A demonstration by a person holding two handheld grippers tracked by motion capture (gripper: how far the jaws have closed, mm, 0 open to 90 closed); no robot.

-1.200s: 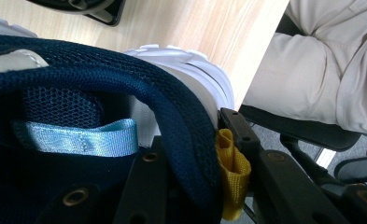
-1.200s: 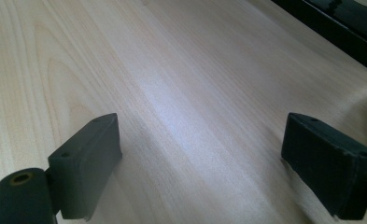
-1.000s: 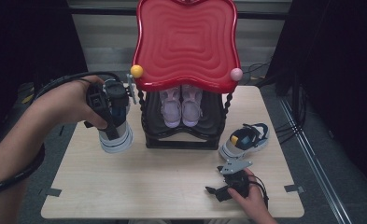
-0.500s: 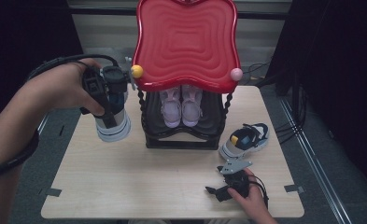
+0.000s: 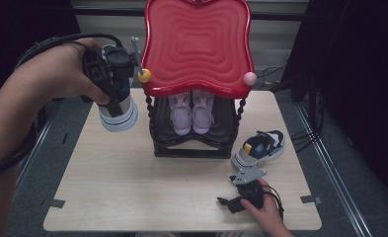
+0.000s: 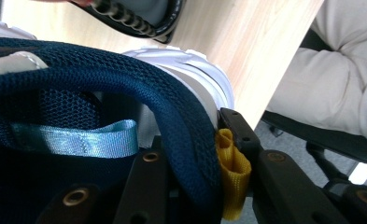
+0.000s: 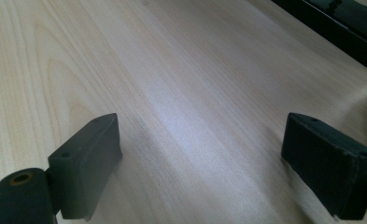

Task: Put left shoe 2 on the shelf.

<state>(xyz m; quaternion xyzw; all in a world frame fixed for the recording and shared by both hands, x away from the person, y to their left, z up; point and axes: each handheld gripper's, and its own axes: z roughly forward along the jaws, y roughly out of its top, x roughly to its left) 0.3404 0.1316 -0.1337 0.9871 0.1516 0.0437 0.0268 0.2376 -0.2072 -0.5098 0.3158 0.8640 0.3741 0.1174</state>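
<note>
Your left gripper [image 5: 113, 94] is raised above the left part of the pale wooden table [image 5: 132, 182], and it carries a navy mesh sneaker with a thick white sole [image 5: 117, 114]. In the left gripper view the jaws are clamped on the shoe's padded heel collar [image 6: 181, 116], one jaw inside the shoe and one outside, with a yellow fabric pull tab [image 6: 232, 172] pinched against the outer jaw. The shoe hangs with its sole facing down and toward you, so its long axis runs steeply, nearly upright, not flat.

The relation that matters: the black shoe rack with twisted posts and a glossy red wavy top [image 5: 197, 44] stands just to the right of the held shoe. Its lower shelf already holds a pair of pale pink sneakers [image 5: 191, 111], side by side with toes toward you. The held shoe is outside the left post, roughly level with the red top's edge and its yellow knob [image 5: 144, 75]. Your left forearm comes in from the left, wrist bent, hand wrapped over the gripper body.

Your right gripper [image 5: 245, 191] rests low near the front right of the table, jaws spread wide with bare wood between them. A matching navy, white and yellow sneaker [image 5: 259, 148] lies just beyond it, beside the rack's right foot, toe pointing toward the front left. Your right hand is the nearer one to that shoe.
</note>
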